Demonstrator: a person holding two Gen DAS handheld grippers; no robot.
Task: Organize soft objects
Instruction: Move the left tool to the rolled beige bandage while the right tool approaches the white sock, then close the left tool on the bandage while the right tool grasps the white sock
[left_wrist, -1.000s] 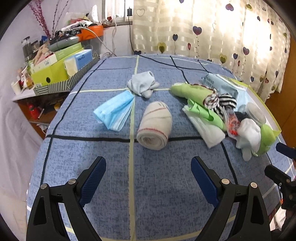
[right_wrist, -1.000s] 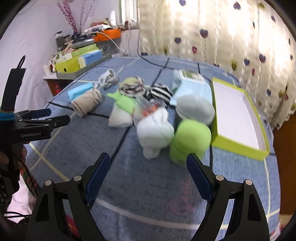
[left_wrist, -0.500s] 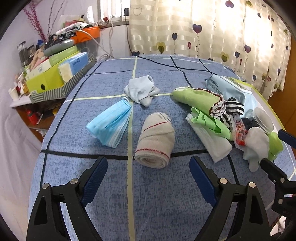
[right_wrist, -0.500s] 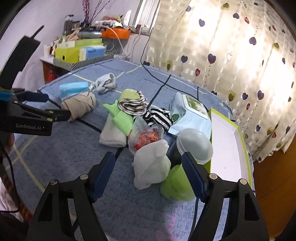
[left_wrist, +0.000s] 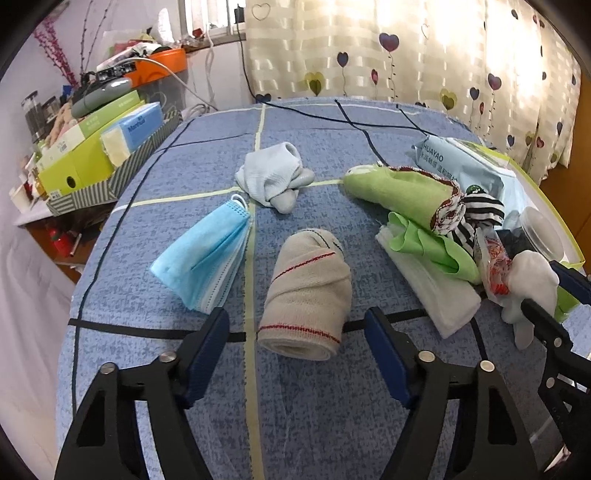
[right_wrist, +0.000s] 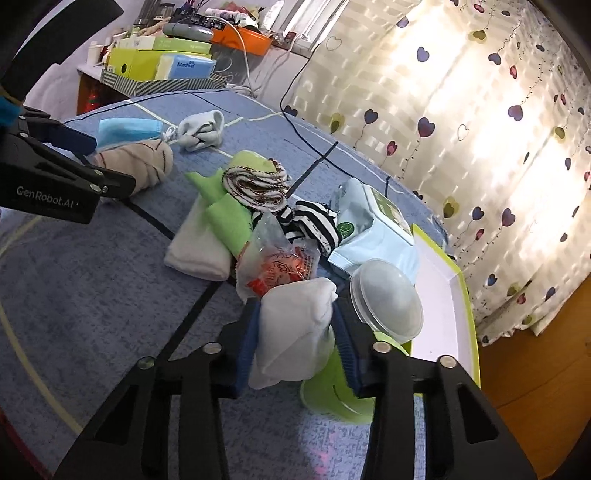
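1. Left claw (left_wrist: 297, 325) stands wide open and holds nothing; its fingers flank the near end of the beige rolled bandage (left_wrist: 306, 291) at 12 o'clock without touching it. A second ago that roll lay farther ahead, so this claw has come in on it, probably the left hand's next pick.
2. At 11 o'clock lies the blue face mask (left_wrist: 205, 254), with the grey sock (left_wrist: 271, 177) beyond it. Bare blue cloth (left_wrist: 166, 369) runs out toward 9 o'clock, then drops off at the table edge.
3. Right claw (right_wrist: 295, 343), spread wide half a second ago, is now closed down on the white sock (right_wrist: 291, 332) at 12 o'clock. This reads as the grasp just made, with lifting next.
4. At 1 o'clock sit the clear lid (right_wrist: 388, 299) and green cup (right_wrist: 332, 391), both touching or nearly touching the sock, so they may shift.
5. Farther toward 2 o'clock, the green-edged box (right_wrist: 447, 314) is bare inside, with the table edge close beyond it.
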